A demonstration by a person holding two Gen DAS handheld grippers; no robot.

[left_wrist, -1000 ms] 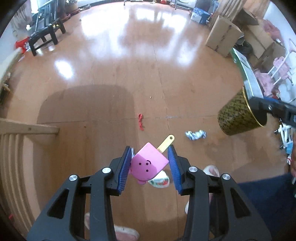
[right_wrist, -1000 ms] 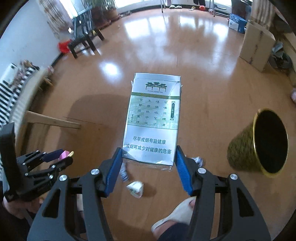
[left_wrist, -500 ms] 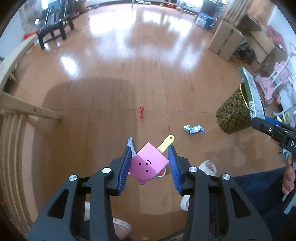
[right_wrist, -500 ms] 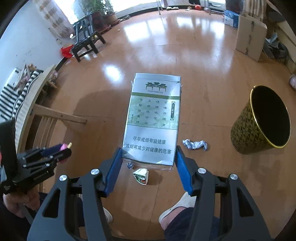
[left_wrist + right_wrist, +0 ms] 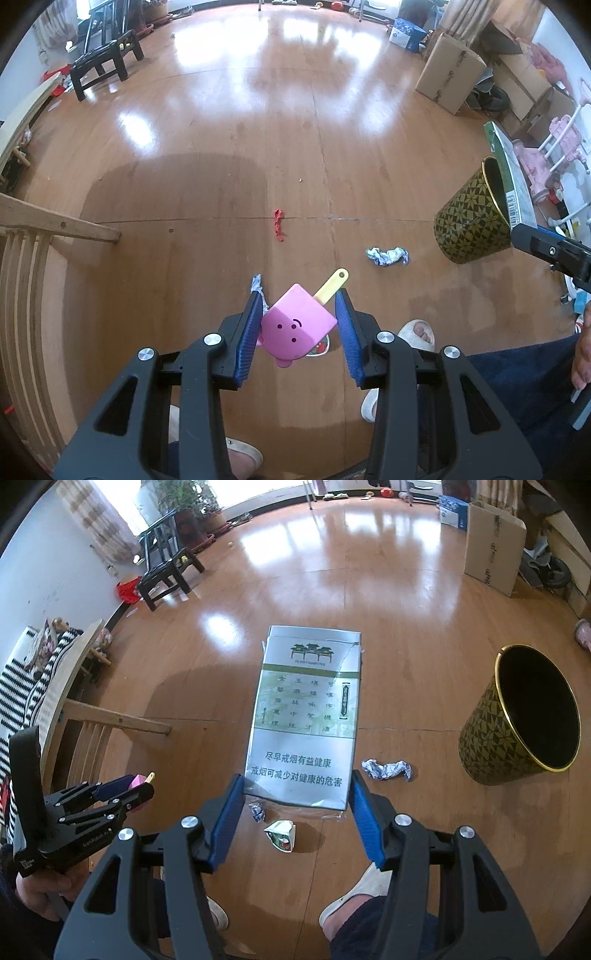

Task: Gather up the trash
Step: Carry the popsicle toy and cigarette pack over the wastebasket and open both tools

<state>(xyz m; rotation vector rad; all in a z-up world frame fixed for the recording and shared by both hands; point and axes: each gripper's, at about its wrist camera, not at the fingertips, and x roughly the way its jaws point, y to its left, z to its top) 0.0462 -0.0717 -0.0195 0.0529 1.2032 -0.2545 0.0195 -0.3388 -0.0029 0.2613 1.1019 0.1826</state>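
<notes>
Looking across the wooden floor (image 5: 258, 155), I judge the collecting to be about midway: both tools are loaded, nothing is dropped yet, and litter remains below. The gold-patterned bin (image 5: 517, 723) stands upright off to my right, its dark mouth open; from here I can't tell whether anything lies inside it. My right gripper (image 5: 297, 801) is clamped on a flattened cigarette carton (image 5: 306, 716), the jaws fairly wide because the carton is broad, and it hangs in the air well short of the bin. My left gripper (image 5: 299, 325) is closed more narrowly on a pink popsicle toy (image 5: 297, 326) with a yellow stick, held above the floor near my feet. Left on the ground, as far as I can see: a crumpled foil wrapper (image 5: 386, 769) lying near the foot of the bin, a small torn carton scrap (image 5: 282, 834) under the grippers, a tiny silver-blue wrapper (image 5: 257, 810) just beside it, and a thin red scrap (image 5: 277, 225) farther out. Both held pieces need carrying over the rim and releasing; then four pickups remain.
</notes>
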